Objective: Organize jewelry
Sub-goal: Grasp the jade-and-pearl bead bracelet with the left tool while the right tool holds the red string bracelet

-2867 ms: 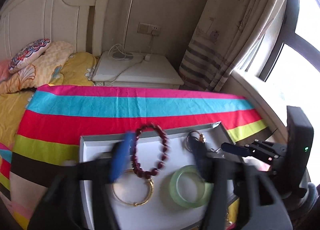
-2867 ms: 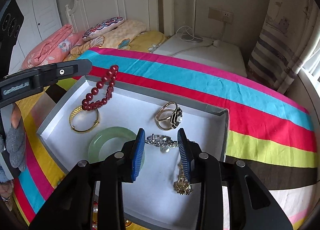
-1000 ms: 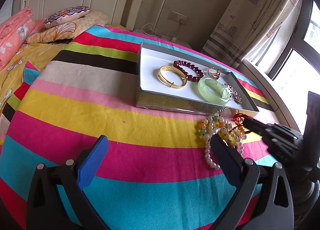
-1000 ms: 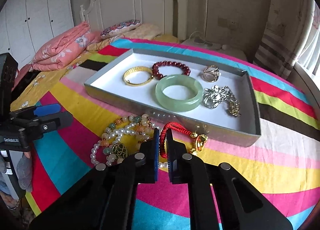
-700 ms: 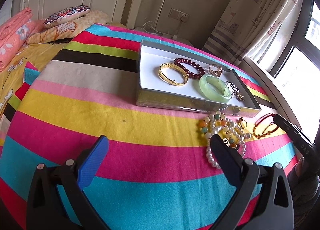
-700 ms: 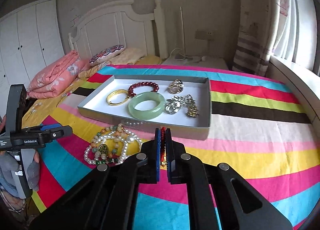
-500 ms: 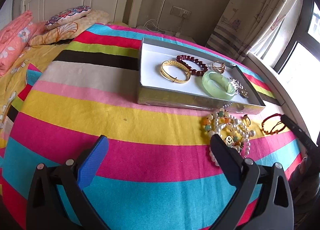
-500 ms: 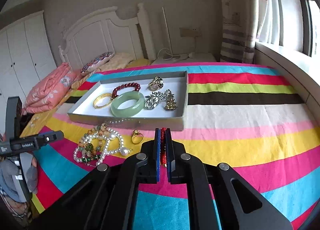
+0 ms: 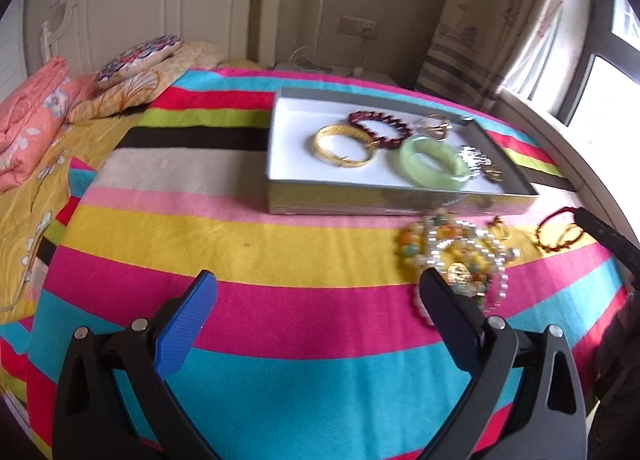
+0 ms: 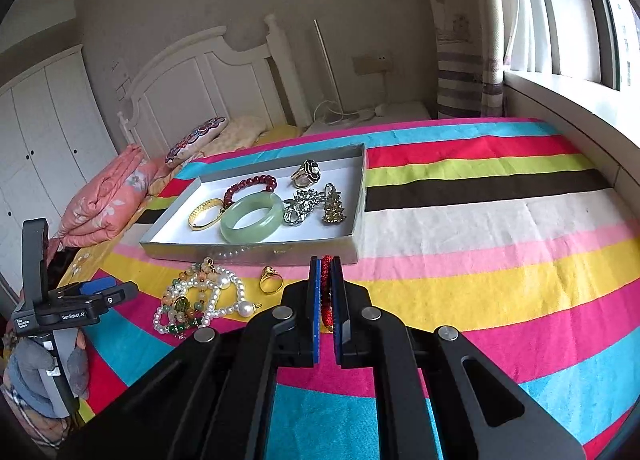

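Observation:
A grey tray with a white floor lies on the striped bedspread; it also shows in the left wrist view. In it lie a gold bangle, a dark red bead bracelet, a green jade bangle, a ring and brooches. My right gripper is shut on a red cord bracelet, held above the bedspread in front of the tray; it shows at the right in the left wrist view. My left gripper is open and empty, low over the bedspread.
A pile of pearl and bead necklaces and a gold ring lie on the bedspread in front of the tray. Pillows and a headboard are at the far end. A window sill runs along the right.
My right gripper has lifted the red cord bracelet off the bedspread and drawn back from the tray. My left gripper has stayed open and shifted slightly.

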A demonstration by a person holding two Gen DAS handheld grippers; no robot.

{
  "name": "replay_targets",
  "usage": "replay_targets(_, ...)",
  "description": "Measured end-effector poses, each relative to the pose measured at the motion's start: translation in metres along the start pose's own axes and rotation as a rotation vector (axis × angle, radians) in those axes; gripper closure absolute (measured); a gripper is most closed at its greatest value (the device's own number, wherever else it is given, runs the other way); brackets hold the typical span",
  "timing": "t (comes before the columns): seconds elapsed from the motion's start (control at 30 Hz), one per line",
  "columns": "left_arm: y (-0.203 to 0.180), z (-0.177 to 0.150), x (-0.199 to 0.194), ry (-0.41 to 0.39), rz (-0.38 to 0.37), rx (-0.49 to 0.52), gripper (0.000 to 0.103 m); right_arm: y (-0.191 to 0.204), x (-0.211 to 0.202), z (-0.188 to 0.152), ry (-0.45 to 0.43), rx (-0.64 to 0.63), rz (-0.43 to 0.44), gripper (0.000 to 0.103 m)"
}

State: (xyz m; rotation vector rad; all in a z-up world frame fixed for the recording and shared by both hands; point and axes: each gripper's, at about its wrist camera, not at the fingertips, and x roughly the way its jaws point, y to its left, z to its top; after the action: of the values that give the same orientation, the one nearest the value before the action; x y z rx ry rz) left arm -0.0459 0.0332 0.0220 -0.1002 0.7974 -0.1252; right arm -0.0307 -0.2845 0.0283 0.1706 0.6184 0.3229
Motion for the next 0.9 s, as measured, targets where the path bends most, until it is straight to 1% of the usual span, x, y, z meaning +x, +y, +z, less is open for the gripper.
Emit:
replay_targets(0.03,-0.003,0.0,-0.002,0.004,-0.036,-0.007,0.004,0.0,0.0,0.0,0.001,-0.001,0.001,0.096)
replay_targets(0.07,-0.006,0.0,-0.003,0.013,-0.088,-0.022,0.009,0.0,0.0,0.0,0.002,-0.002,0.0,0.096)
replay_targets(0.1,-0.009,0.0,-0.003,0.025,-0.135,-0.034,0.02,0.0,0.001,0.0,0.005,-0.003,-0.002,0.095)
replay_targets(0.13,-0.013,0.0,-0.002,0.043,-0.174,-0.039,0.025,0.001,0.001,0.0,0.007,-0.005,-0.003,0.095)
replay_targets(0.17,-0.016,0.0,0.0,0.058,-0.193,-0.039,0.032,0.002,0.001,0.0,0.006,-0.008,-0.004,0.095)
replay_targets(0.27,-0.022,-0.002,0.006,0.083,-0.219,-0.052,0.032,0.003,0.0,-0.001,0.005,-0.016,-0.003,0.095)
replay_targets(0.33,-0.025,-0.003,0.006,0.075,-0.224,-0.061,0.034,0.002,0.0,0.0,0.006,-0.014,0.002,0.095)
replay_targets(0.4,-0.032,-0.003,0.008,0.076,-0.23,-0.046,0.049,0.001,0.001,0.0,0.01,-0.007,0.008,0.095)
replay_targets(0.43,-0.039,-0.003,0.008,0.075,-0.223,-0.025,0.052,0.0,0.001,0.0,0.011,-0.003,0.014,0.095)
replay_targets(0.53,-0.056,0.0,0.012,0.07,-0.167,0.035,0.053,-0.002,0.0,-0.001,0.006,0.004,0.023,0.095)
replay_targets(0.6,-0.061,0.003,0.019,0.081,-0.143,0.037,0.053,-0.002,-0.001,-0.001,0.003,0.006,0.026,0.095)
replay_targets(0.67,-0.06,0.005,0.03,0.116,-0.115,0.024,0.054,-0.003,-0.001,0.0,0.001,0.007,0.03,0.095)
replay_targets(0.7,-0.058,0.005,0.034,0.117,-0.112,0.012,0.064,-0.003,-0.002,-0.001,0.0,0.008,0.031,0.095)
replay_targets(0.73,-0.057,0.005,0.034,0.107,-0.109,0.008,0.077,-0.003,-0.002,-0.001,-0.001,0.008,0.032,0.095)
replay_targets(0.77,-0.056,0.006,0.032,0.102,-0.124,0.004,0.092,-0.003,-0.002,-0.001,-0.001,0.009,0.034,0.095)
replay_targets(0.83,-0.053,0.005,0.024,0.054,-0.147,0.004,0.094,-0.003,-0.002,-0.001,-0.002,0.01,0.036,0.095)
replay_targets(0.9,-0.057,0.006,0.015,0.023,-0.147,0.033,0.094,-0.003,-0.002,-0.001,-0.002,0.01,0.036,0.095)
